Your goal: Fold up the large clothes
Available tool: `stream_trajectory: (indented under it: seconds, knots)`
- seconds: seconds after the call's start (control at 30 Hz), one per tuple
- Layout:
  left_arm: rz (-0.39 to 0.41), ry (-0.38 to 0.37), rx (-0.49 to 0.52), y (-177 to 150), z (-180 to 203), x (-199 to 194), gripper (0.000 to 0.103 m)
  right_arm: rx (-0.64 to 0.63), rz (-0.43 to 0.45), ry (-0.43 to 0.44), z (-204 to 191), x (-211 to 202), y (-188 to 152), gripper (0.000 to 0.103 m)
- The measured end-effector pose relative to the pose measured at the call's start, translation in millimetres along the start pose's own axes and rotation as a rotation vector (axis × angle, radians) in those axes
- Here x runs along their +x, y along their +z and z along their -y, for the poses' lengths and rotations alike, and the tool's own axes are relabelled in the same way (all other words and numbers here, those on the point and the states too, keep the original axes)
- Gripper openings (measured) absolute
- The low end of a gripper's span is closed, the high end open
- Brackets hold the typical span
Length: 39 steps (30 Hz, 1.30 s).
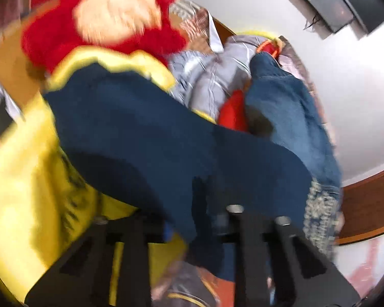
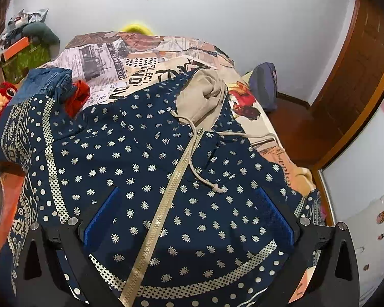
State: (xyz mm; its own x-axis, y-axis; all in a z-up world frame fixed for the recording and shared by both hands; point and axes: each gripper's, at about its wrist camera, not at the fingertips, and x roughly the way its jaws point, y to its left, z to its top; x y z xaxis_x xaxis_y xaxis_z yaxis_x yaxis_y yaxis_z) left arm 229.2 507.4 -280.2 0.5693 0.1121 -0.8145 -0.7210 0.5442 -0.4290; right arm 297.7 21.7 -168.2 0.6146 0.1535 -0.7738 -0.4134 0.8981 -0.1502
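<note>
A navy hoodie [image 2: 166,179] with small pale motifs lies front-up on the bed, its pale zipper [image 2: 163,209] running down the middle and its beige hood lining [image 2: 204,94] at the far end. My right gripper [image 2: 189,217] hovers over the chest, open, with its blue pads [image 2: 102,217] wide apart and nothing between them. The left wrist view is blurred. In it, a plain navy fold of the hoodie [image 1: 140,133] runs down between the fingers of my left gripper [image 1: 197,232], which is shut on that cloth. The patterned sleeve band [image 1: 320,209] hangs to the right.
Blue jeans [image 1: 281,107], a grey striped garment [image 1: 212,71] and a red cloth [image 2: 76,94] lie heaped at the bed's far left. A red plush toy [image 1: 102,12] and yellow fabric [image 1: 20,192] are close by. A wooden door [image 2: 358,76] stands on the right, past the printed bedspread [image 2: 140,61].
</note>
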Motion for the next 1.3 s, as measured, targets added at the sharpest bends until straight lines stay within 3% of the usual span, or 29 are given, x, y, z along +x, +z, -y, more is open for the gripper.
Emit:
stream_trajectory:
  seconds: [0.07,0.2,0.43,0.67,0.77,0.93,1.1,1.3]
  knots:
    - [0.053,0.062,0.053,4,12,-12,0.005,-0.004,0.015,0.001,2,-5,2,0.103]
    - [0.155,0.056,0.135,10,47,-50,0.002,0.000,0.042,0.002,6,-17,4,0.103]
    - [0.302,-0.090,0.360,-2,153,-130,0.002,-0.003,0.072,0.007,18,-34,2,0.103]
    - [0.363,-0.241,0.539,-37,271,-166,0.002,0.059,0.120,0.047,41,-51,0,0.103]
    - [0.344,-0.291,0.602,-59,316,-167,0.002,0.079,0.132,0.062,49,-55,-1,0.103]
    - [0.244,-0.376,0.688,-96,378,-147,0.002,0.074,0.143,0.062,60,-60,-4,0.103]
    - [0.148,-0.372,0.836,-156,426,-111,0.002,0.064,0.137,0.041,74,-60,-13,0.103]
    - [-0.061,-0.350,1.010,-247,446,-51,0.002,0.071,0.106,0.012,94,-54,-26,0.103]
